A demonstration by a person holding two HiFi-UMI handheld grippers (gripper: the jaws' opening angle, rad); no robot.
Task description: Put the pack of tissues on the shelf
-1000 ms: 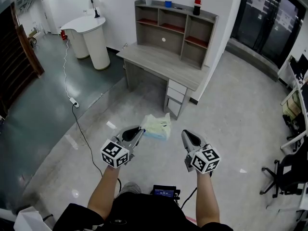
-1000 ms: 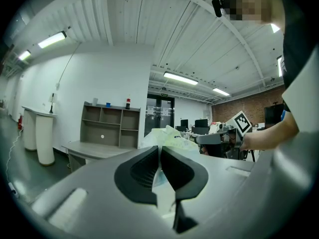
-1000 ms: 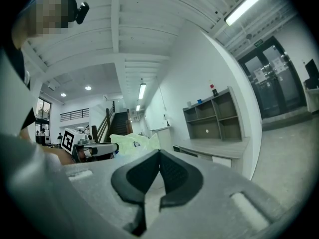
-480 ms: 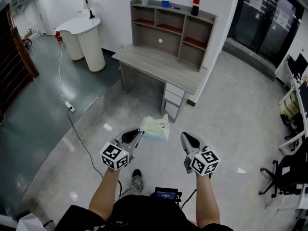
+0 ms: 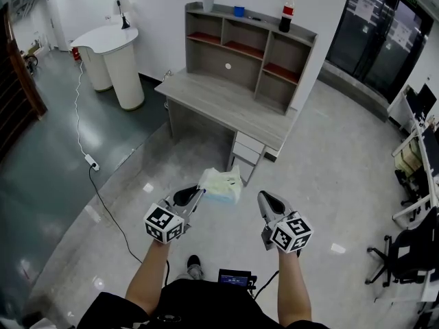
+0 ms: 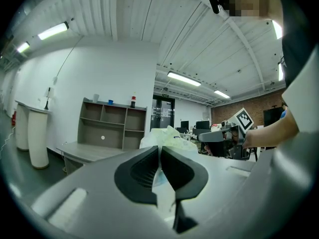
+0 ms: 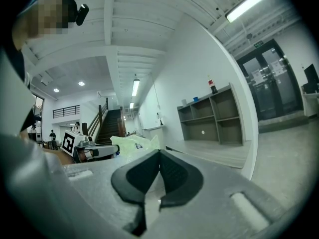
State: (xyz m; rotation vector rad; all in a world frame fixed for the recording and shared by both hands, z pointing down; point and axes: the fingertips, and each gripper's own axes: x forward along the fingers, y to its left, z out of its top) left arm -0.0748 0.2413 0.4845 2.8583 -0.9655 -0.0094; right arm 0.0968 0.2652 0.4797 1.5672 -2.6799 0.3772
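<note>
Both grips match a second ago: my left gripper (image 5: 201, 192) pinches the pack of tissues (image 5: 221, 184) in mid-air, my right gripper (image 5: 263, 199) is pressed together, empty; the shelf (image 5: 250, 46) stands slightly nearer.

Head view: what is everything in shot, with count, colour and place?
pack of tissues: one, pale green, held by the left gripper
desk: one, grey wood, against the white wall
shelf: one, grey, standing on the desk
bottle: one, dark, red cap, shelf top, right
cup: one, white, shelf top, left
blue container: one, blue, shelf top, middle
counter: one, white, left of the desk
power strip: one, white, floor at left
office chair: one, black, far right
left gripper: one, grey, shut on the pack
right gripper: one, grey, shut, empty
</note>
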